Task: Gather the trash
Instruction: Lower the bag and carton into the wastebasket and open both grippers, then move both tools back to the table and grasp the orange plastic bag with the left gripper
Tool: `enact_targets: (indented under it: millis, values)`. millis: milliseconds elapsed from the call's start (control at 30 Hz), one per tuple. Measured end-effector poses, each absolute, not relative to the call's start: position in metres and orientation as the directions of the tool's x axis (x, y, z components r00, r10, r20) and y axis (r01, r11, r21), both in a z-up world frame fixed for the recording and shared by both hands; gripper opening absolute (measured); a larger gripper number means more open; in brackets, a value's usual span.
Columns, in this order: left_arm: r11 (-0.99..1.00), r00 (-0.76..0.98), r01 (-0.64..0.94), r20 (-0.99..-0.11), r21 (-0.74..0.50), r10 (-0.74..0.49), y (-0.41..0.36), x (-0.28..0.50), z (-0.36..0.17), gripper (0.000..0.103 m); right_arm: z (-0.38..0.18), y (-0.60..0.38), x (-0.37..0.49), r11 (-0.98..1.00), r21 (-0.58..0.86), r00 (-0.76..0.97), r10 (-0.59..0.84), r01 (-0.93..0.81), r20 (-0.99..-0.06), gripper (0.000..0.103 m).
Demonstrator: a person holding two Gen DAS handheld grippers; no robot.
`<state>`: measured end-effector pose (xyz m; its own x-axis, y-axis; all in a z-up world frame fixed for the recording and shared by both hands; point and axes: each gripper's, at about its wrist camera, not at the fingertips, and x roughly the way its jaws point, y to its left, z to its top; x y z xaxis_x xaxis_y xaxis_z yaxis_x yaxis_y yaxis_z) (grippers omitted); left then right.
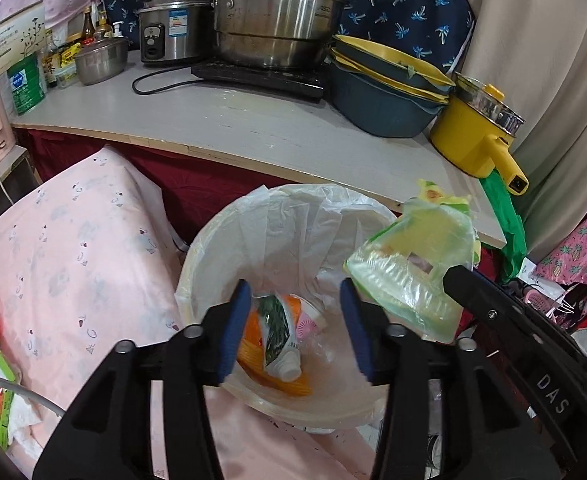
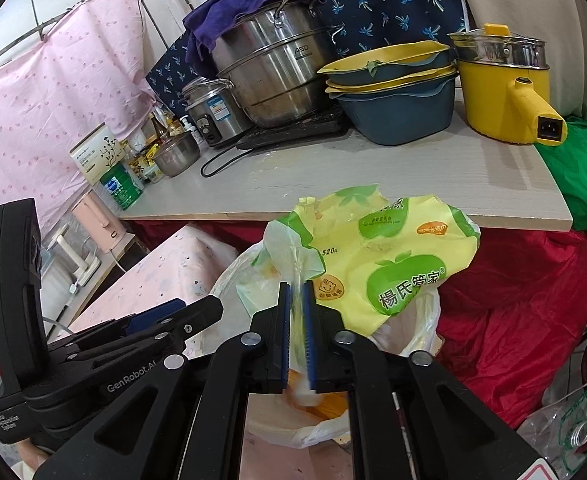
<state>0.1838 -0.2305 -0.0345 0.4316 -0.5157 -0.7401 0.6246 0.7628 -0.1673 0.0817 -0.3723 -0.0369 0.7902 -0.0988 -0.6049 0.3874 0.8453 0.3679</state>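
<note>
A lined trash bin is seen at lower centre of the left wrist view, holding an orange wrapper, a white tube and a pink round piece. The bin's contents are shown only there; the printed face of the yellow-green plastic package is shown only in the right wrist view. The left gripper is held partly open and empty above the bin. The right gripper is nearly closed, pinching the package's edge over the bin.
</note>
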Motion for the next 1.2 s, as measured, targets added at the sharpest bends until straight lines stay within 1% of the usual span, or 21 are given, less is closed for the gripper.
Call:
enact_targets:
  millis: [100, 267, 333, 433, 867, 1200]
  values:
    - [0.779, 0.447, 0.604, -0.739, -0.167, -0.505, -0.223, 0.188, -0.033, 0.051, -0.034, -0.367, 0.085, 0.85, 0.368, 0.795, -0.093, 0.377, -0.6, 0.012]
    - [0.803, 0.469, 0.572, -0.738, -0.165, -0.486, -0.207, 0.192, -0.03, 0.052, -0.029, -0.358, 0.089, 0.859, 0.361, 0.798, -0.087, 0.363, -0.596, 0.013]
    - [0.81, 0.48, 0.563, -0.734, -0.163, -0.481, -0.201, 0.192, -0.028, 0.052, -0.026, -0.355, 0.09, 0.862, 0.358, 0.8, -0.087, 0.359, -0.593, 0.017]
    - [0.82, 0.495, 0.55, -0.729, -0.159, -0.473, -0.192, 0.192, -0.024, 0.052, -0.022, -0.349, 0.091, 0.867, 0.353, 0.804, -0.087, 0.352, -0.588, 0.02]
    - [0.869, 0.574, 0.475, -0.698, -0.142, -0.428, -0.136, 0.184, -0.005, 0.053, 0.0, -0.305, 0.098, 0.902, 0.332, 0.821, -0.043, 0.276, -0.569, 0.02]
    - [0.921, 0.64, 0.366, -0.683, -0.131, -0.352, -0.065, 0.185, 0.006, 0.053, 0.008, -0.249, 0.109, 0.929, 0.319, 0.824, 0.029, 0.187, -0.565, 0.02]
